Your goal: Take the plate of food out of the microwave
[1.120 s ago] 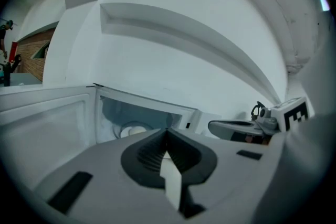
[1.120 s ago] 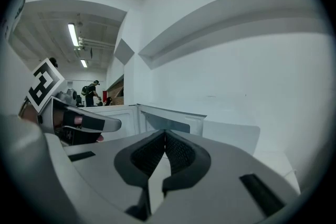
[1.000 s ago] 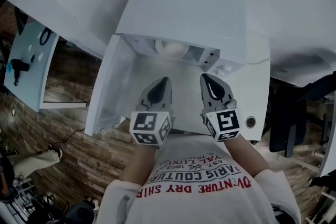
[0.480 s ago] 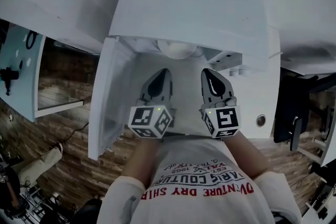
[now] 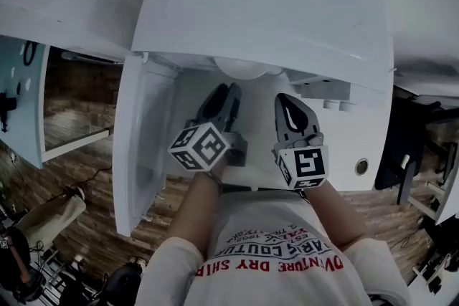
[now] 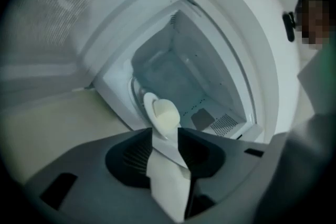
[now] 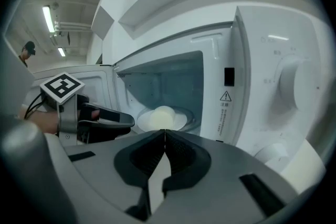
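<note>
- Evidently the reach-in is the step in hand: the microwave point(image 5: 272, 3) stands with its door point(image 5: 140, 147) swung wide to the left. The plate point(image 5: 244, 69) of pale food is seen inside, toward the front of the cavity, not yet taken out.
- The left gripper point(image 5: 228, 89) is held at the mouth of the cavity, its tips just short of the plate's near rim. Its jaws have just been opening and stand slightly apart, with nothing between them.
- The right gripper point(image 5: 283, 98) is held beside it, a little further back, with jaws together and nothing clamped.
- Next, it is judged, the left gripper must be advanced until the plate's rim is taken between the jaws. These must then be closed firmly and the plate kept level as it is drawn out. The right jaws would have to be parted if a second hold is wanted.
- Compared with a second ago, the left gripper has been rolled, so that its marker cube is seen tilted, and pushed further toward the opening. Its jaws, then together, are now parted. The microwave is seen closer and larger, while the right gripper's pose is little altered.
</note>
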A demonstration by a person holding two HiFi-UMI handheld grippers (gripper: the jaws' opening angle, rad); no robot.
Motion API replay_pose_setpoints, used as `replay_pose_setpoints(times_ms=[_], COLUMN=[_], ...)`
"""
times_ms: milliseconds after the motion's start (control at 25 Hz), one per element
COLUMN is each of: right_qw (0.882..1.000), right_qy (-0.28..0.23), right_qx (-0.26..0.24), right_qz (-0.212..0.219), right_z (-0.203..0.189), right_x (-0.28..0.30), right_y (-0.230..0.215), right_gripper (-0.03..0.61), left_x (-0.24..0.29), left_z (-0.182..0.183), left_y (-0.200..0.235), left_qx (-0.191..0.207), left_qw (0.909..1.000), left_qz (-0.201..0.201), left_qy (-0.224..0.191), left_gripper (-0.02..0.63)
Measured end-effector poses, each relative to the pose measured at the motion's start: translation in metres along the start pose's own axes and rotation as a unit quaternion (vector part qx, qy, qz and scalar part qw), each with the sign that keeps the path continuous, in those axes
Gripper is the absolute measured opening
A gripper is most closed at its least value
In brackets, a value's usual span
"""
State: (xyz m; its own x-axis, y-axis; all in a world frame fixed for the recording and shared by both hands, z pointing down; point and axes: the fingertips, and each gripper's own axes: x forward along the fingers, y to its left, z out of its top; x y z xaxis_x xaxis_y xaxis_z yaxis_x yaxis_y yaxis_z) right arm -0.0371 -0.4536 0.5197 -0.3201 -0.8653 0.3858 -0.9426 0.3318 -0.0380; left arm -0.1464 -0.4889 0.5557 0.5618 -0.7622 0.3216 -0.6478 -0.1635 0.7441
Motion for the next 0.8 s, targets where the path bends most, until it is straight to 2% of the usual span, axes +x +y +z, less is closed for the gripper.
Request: replay_pose_setpoints(times_ms=[160, 360, 400, 520, 600, 720, 800], right_qw=[1.000, 1.000, 0.999, 0.999, 0.999, 0.999, 0.998], right_qy=[0.013, 0.023, 0.025, 0.030, 0.032, 0.035, 0.038], right_qx=[0.001, 0.004, 0.012, 0.023, 0.018, 0.013, 0.017], right_qz=[-0.002, -0.013, -0.016, -0.024, -0.027, -0.030, -0.037], right_z=[-0.009, -0.014, -0.015, -0.018, -0.018, -0.020, -0.022], right_x=[0.007, 0.010, 0.009, 0.006, 0.004, 0.002, -0.001], right_y=[-0.006, -0.012, -0.013, -0.016, -0.016, -0.017, -0.020], right_gripper=[0.012, 0.012, 0.012, 0.012, 0.012, 0.012, 0.012], left_x=[0.016, 0.030, 0.033, 0.037, 0.038, 0.040, 0.041], left_z=[-0.002, -0.005, -0.005, -0.004, -0.003, -0.002, -0.003], left_y=[0.011, 0.011, 0.010, 0.006, 0.006, 0.009, 0.009], left_qx=[-0.118, -0.202, -0.219, -0.251, -0.265, -0.306, -0.314], left_qw=[0.9927, 0.9783, 0.9744, 0.9658, 0.9619, 0.9493, 0.9468], left_qz=[-0.025, -0.047, -0.051, -0.065, -0.065, -0.068, -0.068], left_qy=[0.001, -0.010, -0.010, -0.013, -0.015, -0.019, -0.017], left_gripper=[0.132, 0.128, 0.091, 0.034, 0.032, 0.027, 0.020])
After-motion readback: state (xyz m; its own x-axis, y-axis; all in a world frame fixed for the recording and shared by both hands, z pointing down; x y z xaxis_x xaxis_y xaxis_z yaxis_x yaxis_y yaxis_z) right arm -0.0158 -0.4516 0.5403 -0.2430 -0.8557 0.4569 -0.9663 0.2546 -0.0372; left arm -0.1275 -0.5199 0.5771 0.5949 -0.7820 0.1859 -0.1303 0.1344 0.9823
